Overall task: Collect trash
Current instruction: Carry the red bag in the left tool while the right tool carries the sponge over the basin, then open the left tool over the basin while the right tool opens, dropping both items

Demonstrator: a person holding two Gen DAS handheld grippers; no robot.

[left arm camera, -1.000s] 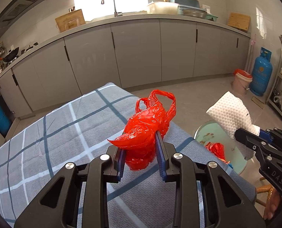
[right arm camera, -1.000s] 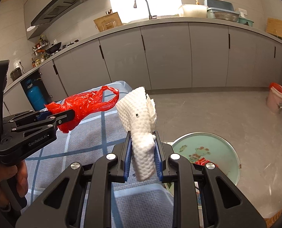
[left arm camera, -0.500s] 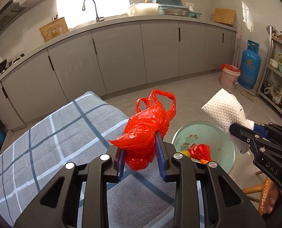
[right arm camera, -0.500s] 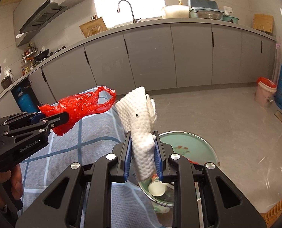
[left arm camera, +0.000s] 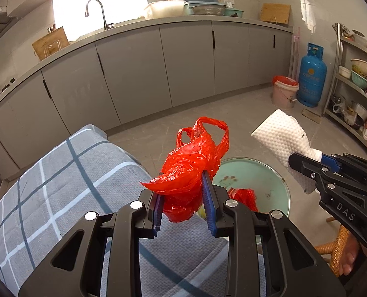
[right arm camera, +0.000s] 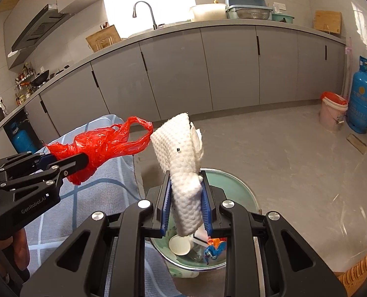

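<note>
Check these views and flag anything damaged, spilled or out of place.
Nothing spilled or broken. One oddity: the white paper towel clamped in the right tool has a small dark speck and a ragged edge. The left tool grips the red plastic bag near the green basin.

We see both grippers, left gripper (left arm camera: 183, 206) and right gripper (right arm camera: 186, 204), in matte black with silver screws, blue ribbed pads, white "GenRobot.AI" and "DAS" lettering.

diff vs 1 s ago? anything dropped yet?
Both swung from over the checked cloth to above the green basin. Nothing dropped: left hand-held gripper still clamps the red bag, right hand-held gripper still clamps the white towel.
</note>
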